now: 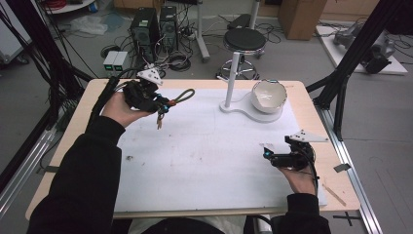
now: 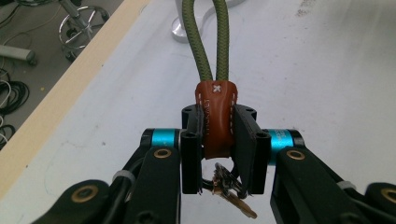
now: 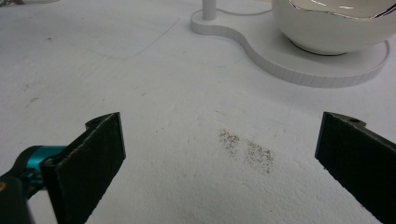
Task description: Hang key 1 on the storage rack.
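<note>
My left gripper [image 1: 163, 106] is held above the table's far left, shut on a keychain: a brown leather tab [image 2: 216, 116] clamped between its pads, an olive-green cord loop [image 1: 181, 96] sticking out past them toward the stand, and keys [image 2: 229, 193] dangling below. In the left gripper view the cord loop [image 2: 210, 37] runs straight ahead from the tab. My right gripper [image 1: 266, 151] rests low near the front right, open with nothing between its fingers [image 3: 91, 158]. A white bowl [image 1: 268, 96] sits on a white stand base [image 1: 234, 107] with an upright post [image 1: 233, 78].
A white mat [image 1: 204, 156] covers most of the wooden table [image 1: 68, 161]. A smudge of dark specks [image 3: 247, 150] lies on the mat ahead of the right gripper. A black stool [image 1: 245, 40], computer towers and cables stand on the floor beyond.
</note>
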